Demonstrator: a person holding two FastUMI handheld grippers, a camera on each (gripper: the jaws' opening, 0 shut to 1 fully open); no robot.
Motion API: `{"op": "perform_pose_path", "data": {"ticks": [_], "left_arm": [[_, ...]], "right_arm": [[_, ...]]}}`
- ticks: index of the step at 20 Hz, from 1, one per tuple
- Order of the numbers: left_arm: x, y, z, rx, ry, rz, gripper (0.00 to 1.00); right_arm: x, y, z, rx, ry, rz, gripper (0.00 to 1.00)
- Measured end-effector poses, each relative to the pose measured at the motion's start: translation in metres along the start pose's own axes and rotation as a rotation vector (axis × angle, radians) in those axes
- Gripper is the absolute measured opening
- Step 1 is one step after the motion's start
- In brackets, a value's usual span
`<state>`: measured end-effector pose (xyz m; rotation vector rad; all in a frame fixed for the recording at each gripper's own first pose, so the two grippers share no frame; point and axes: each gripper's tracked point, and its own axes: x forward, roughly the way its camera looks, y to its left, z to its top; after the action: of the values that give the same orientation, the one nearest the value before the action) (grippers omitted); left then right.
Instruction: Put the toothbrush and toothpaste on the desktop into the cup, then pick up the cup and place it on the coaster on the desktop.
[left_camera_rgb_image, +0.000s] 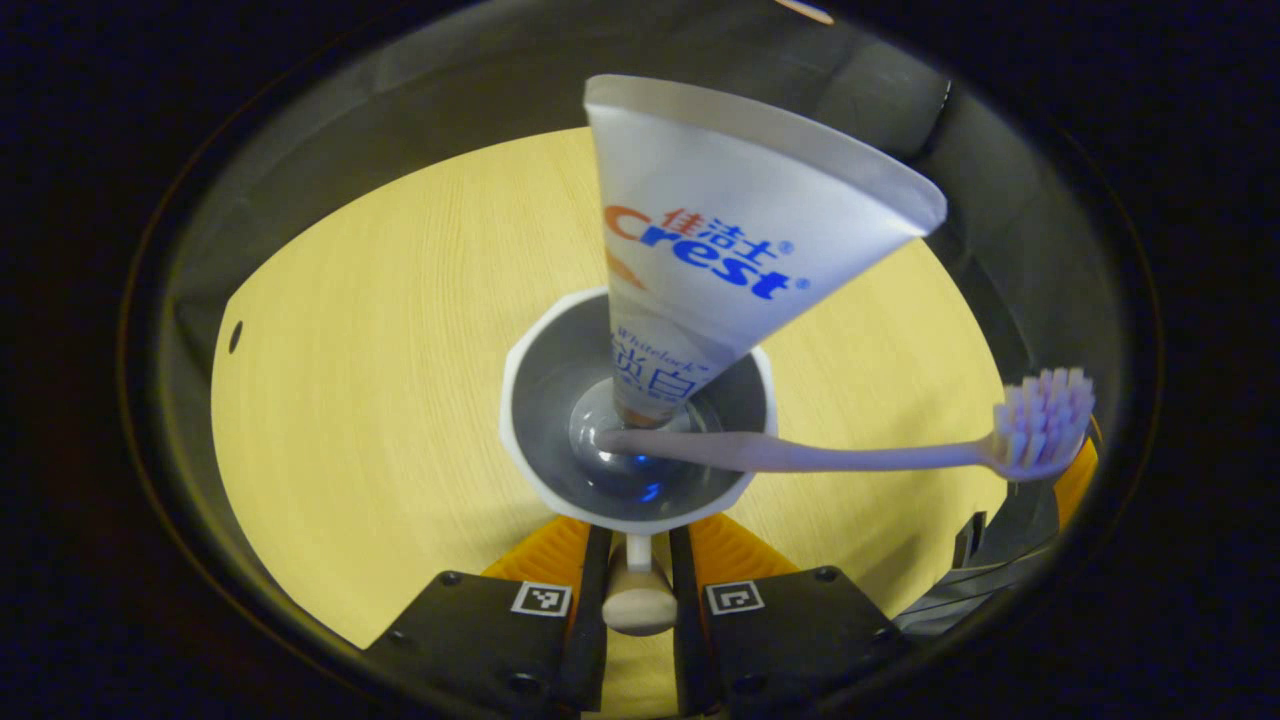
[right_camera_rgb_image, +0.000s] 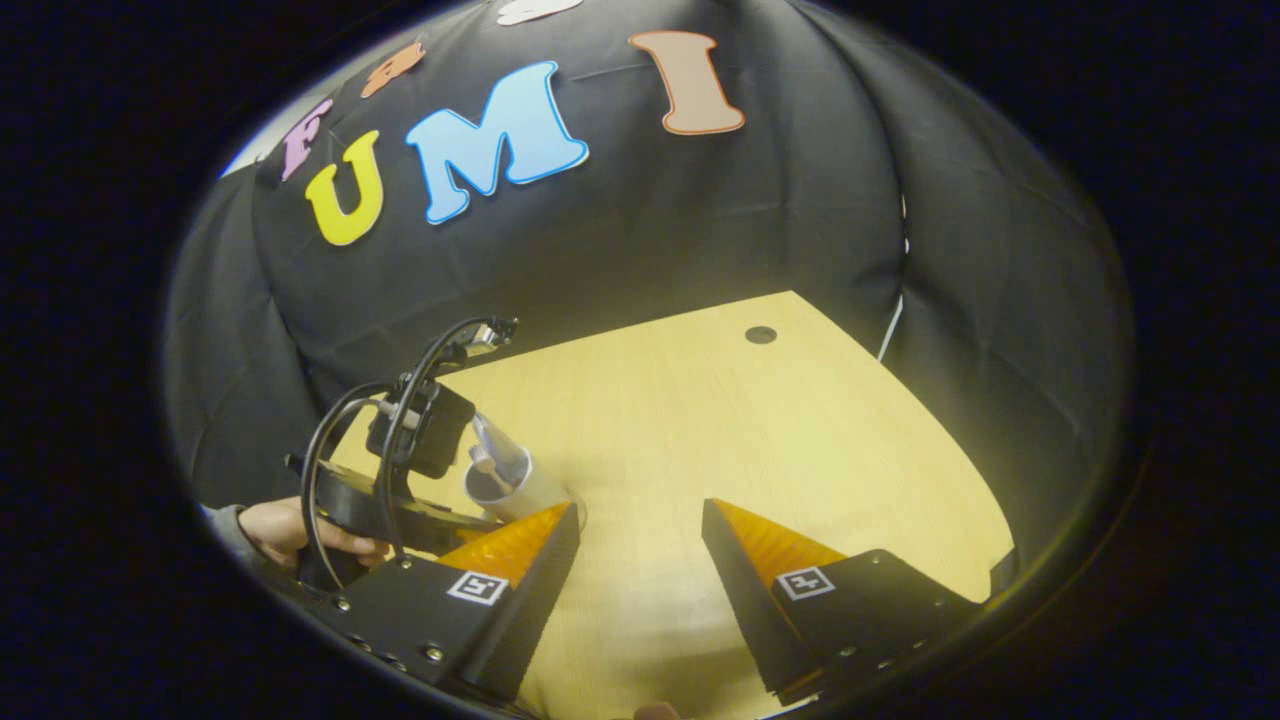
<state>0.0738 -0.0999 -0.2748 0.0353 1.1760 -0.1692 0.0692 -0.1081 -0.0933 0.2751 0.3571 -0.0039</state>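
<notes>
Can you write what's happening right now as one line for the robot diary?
left hand-held gripper: shut on cup handle | toothpaste, toothbrush: in cup | right hand-held gripper: open, empty | coaster: unseen

Right gripper (right_camera_rgb_image: 640, 525) hangs above the desktop (right_camera_rgb_image: 720, 420) with its jaws spread wide, nothing between them. Just left of its left finger sits the cup (right_camera_rgb_image: 515, 485), a handle poking from its mouth. The left gripper (right_camera_rgb_image: 420, 480) is up against the cup, a hand (right_camera_rgb_image: 290, 530) behind it.
</notes>
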Motion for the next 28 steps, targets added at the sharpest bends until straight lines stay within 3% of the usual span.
{"op": "perform_pose_path", "data": {"ticks": [6,7,11,14,17,18,19,22,28], "left_arm": [[-0.025,0.013,0.010,0.008,-0.018,-0.026,0.36],[-0.031,0.016,0.013,0.005,-0.024,-0.027,0.41],[-0.064,0.027,0.024,-0.004,-0.052,-0.047,0.44],[-0.093,0.035,0.032,-0.022,-0.065,-0.067,0.82],[-0.130,0.046,0.039,-0.043,-0.083,-0.092,0.80],[-0.131,0.040,0.026,-0.048,-0.091,-0.080,0.94],[-0.101,0.033,0.021,-0.055,-0.104,-0.080,0.94],[-0.152,0.049,0.029,-0.088,-0.147,-0.079,0.98],[-0.198,0.062,0.017,-0.163,-0.292,-0.056,0.94]], "right_arm": [[-0.002,0.002,-0.001,-0.005,0.005,0.006,0.82],[-0.002,0.003,-0.002,-0.009,0.006,0.007,0.82],[-0.005,0.009,-0.001,-0.027,0.006,0.015,0.82],[-0.009,0.015,-0.001,-0.038,0.001,0.027,0.82],[-0.015,0.023,0.000,-0.052,-0.011,0.042,0.82],[-0.018,0.026,0.000,-0.060,-0.015,0.046,0.81],[-0.022,0.028,0.000,-0.069,-0.019,0.052,0.81],[-0.032,0.038,-0.001,-0.105,-0.035,0.072,0.81],[-0.054,0.058,0.006,-0.185,-0.087,0.116,0.82]]}}
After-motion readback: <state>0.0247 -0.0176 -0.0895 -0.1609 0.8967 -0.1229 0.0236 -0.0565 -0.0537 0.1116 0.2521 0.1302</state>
